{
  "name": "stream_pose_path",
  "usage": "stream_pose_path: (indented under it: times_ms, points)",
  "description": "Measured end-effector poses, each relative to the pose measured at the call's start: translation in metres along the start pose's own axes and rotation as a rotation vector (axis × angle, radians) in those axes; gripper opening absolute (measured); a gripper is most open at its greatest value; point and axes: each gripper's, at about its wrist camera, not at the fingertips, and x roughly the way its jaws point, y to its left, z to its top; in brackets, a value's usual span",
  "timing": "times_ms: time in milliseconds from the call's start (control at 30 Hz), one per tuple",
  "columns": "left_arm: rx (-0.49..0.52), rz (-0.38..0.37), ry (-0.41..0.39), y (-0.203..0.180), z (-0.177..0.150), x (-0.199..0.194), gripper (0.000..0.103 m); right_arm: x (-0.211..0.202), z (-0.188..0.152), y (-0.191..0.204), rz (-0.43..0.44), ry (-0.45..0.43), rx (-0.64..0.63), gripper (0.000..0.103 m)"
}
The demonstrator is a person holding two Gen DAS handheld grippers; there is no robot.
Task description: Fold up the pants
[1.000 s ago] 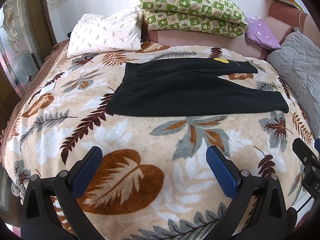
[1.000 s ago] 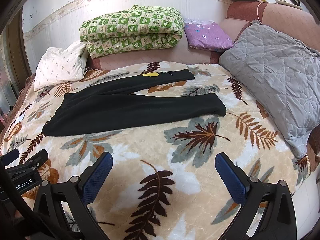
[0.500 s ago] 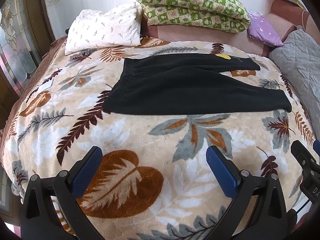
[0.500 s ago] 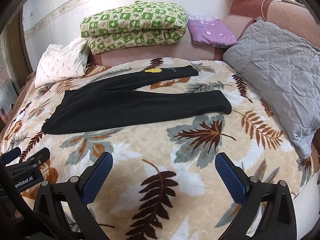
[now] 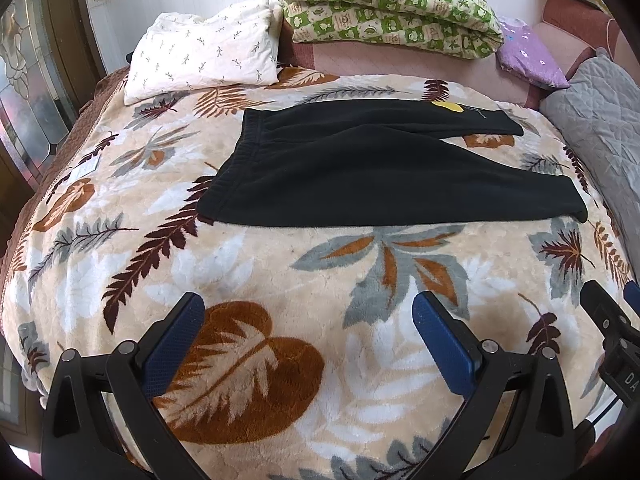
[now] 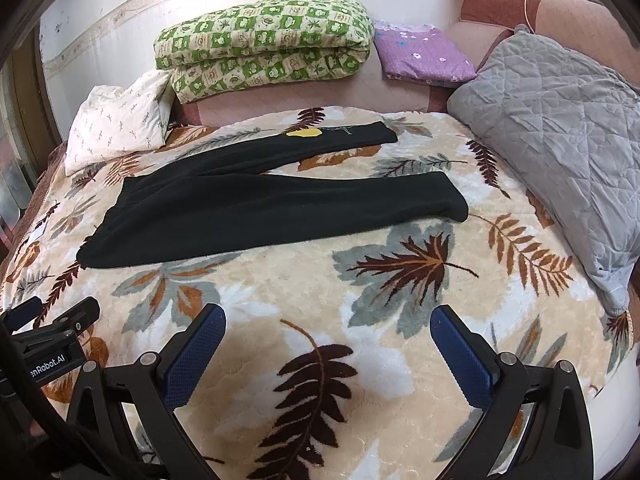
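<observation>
Black pants [image 5: 360, 168] [image 6: 256, 208] lie flat on a leaf-patterned blanket [image 5: 280, 280] [image 6: 280, 280], waistband to the left, both legs stretching right and spread apart. A yellow patch [image 6: 302, 133] marks the far leg. My left gripper [image 5: 308, 320] hovers open above the blanket, short of the pants' near edge, with nothing between its blue pads. My right gripper [image 6: 328, 332] is likewise open and empty, nearer than the near leg. Each gripper shows at the edge of the other's view.
At the bed's far side lie a white pillow [image 5: 204, 56], a folded green checked quilt [image 6: 260, 44] and a purple folded cloth [image 6: 424, 56]. A grey quilted pillow [image 6: 560, 136] fills the right side. A glass-panelled door [image 5: 36, 92] stands left.
Both grippers have drifted slightly forward toward the pants; the pants look a little nearer and lower in the views. Both stay open and the pants have not moved.
</observation>
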Motion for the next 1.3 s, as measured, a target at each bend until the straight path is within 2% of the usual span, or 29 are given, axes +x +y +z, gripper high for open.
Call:
stream_pose_path:
  times_ms: [200, 367, 467, 667, 800, 933, 1033, 1167, 1233, 1300]
  points:
    - [0.003, 0.003, 0.014, 0.001, 0.003, 0.005, 0.103, 0.007, 0.001, 0.001, 0.020, 0.013, -0.003, 0.102]
    - [0.009, 0.011, 0.049, 0.004, 0.015, 0.014, 0.103, 0.013, 0.008, 0.004, 0.021, 0.015, -0.057, 0.102]
    - [0.023, 0.013, 0.069, 0.007, 0.028, 0.019, 0.103, 0.017, 0.020, 0.001, 0.065, 0.030, -0.081, 0.102]
    - [-0.009, -0.040, 0.137, 0.031, 0.080, 0.037, 0.103, 0.032, 0.072, -0.026, 0.131, 0.045, -0.094, 0.102]
    - [-0.039, -0.064, 0.197, 0.052, 0.122, 0.059, 0.103, 0.052, 0.129, -0.064, 0.188, 0.047, -0.064, 0.102]
    - [-0.055, -0.037, 0.250, 0.071, 0.161, 0.087, 0.103, 0.093, 0.192, -0.100, 0.227, 0.069, -0.038, 0.102]
    - [-0.079, -0.022, 0.295, 0.087, 0.187, 0.112, 0.103, 0.141, 0.233, -0.120, 0.260, 0.128, -0.011, 0.102]
    - [-0.138, -0.095, 0.395, 0.105, 0.212, 0.150, 0.103, 0.210, 0.273, -0.139, 0.309, 0.202, 0.036, 0.102]
    - [-0.156, -0.100, 0.437, 0.111, 0.220, 0.166, 0.103, 0.248, 0.293, -0.145, 0.356, 0.238, 0.071, 0.102]
    - [-0.178, -0.106, 0.456, 0.118, 0.225, 0.180, 0.103, 0.285, 0.310, -0.146, 0.367, 0.273, 0.068, 0.102]
